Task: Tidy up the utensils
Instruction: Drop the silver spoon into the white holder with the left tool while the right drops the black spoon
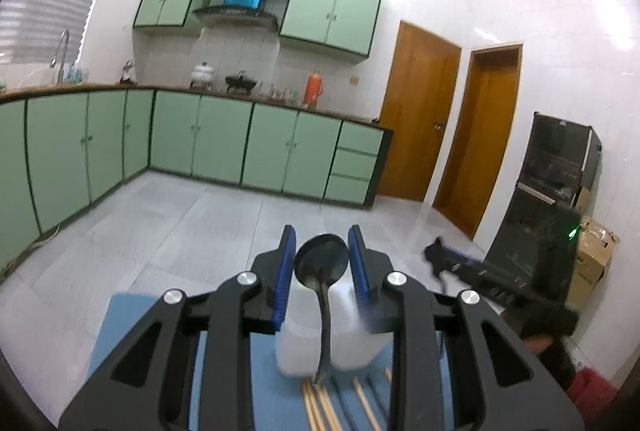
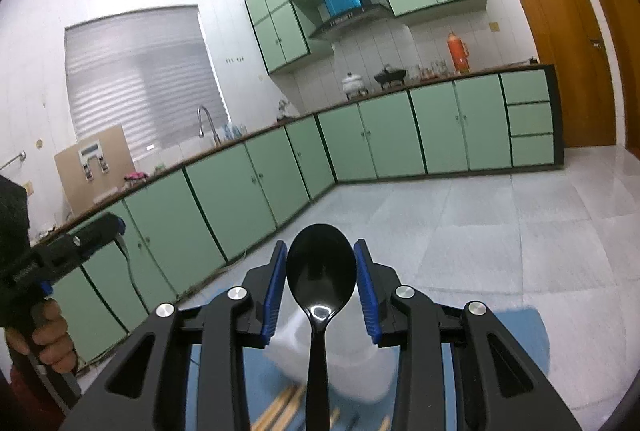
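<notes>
Two black spoons were held, one in each tool: a worn, smudged spoon [image 1: 321, 263] was pinched at its bowl between the blue pads of the left gripper [image 1: 322, 249], and a glossy spoon [image 2: 320, 277] likewise by the right gripper [image 2: 321, 263]. Below both, a white container [image 1: 344, 335] and wooden chopsticks [image 1: 316, 405] were seen on a blue mat [image 1: 120, 327].

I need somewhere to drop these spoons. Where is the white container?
The white container sits on the blue mat, low centre in both wrist views, just beyond the wooden chopsticks.
</notes>
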### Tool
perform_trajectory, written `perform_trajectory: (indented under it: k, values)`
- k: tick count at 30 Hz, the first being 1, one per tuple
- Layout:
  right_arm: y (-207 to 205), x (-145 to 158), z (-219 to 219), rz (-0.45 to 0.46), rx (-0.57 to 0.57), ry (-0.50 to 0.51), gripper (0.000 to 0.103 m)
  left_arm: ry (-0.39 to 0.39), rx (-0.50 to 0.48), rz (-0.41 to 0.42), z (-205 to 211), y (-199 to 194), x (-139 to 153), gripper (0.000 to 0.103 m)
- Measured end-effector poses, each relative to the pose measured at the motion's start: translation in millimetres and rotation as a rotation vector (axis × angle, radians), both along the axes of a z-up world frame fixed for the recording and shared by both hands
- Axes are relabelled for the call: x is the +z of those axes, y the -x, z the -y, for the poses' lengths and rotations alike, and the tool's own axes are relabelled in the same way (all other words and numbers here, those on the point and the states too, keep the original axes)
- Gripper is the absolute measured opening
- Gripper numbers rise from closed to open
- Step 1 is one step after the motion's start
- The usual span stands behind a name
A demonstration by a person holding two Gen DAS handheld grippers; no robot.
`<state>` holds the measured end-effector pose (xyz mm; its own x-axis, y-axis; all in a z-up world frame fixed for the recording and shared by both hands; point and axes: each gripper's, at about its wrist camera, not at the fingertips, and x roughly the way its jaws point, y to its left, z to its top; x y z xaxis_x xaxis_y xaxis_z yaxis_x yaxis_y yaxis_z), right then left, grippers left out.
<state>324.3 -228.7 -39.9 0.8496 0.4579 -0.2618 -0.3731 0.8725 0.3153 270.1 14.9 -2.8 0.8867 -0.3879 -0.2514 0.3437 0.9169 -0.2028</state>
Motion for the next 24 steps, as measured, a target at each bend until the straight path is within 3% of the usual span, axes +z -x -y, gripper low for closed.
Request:
perform_trajectory:
  k: [4,7,12,17,24]
  values:
    - [-25,5,-6,0.042,-0.015,0.0,0.034,-0.016,-0.009,0.038,17,-25,19,0.026]
    - [-42,3,-10,0.069,-0.029,0.014,0.034,-0.035,-0.009,0.046,30,-49,16,0.026]
    - [-67,-16,-16,0.043,-0.039,0.024,0.034,-0.062,-0.009,-0.028,43,-85,-15,0.026]
    - [-65,-38,-21,0.008,-0.018,0.05,0.035,-0.077,-0.009,-0.109,42,-102,-53,0.026]
    - [-48,-48,-19,-0.026,-0.03,0.043,0.042,-0.085,0.013,-0.138,31,-103,-70,0.033]
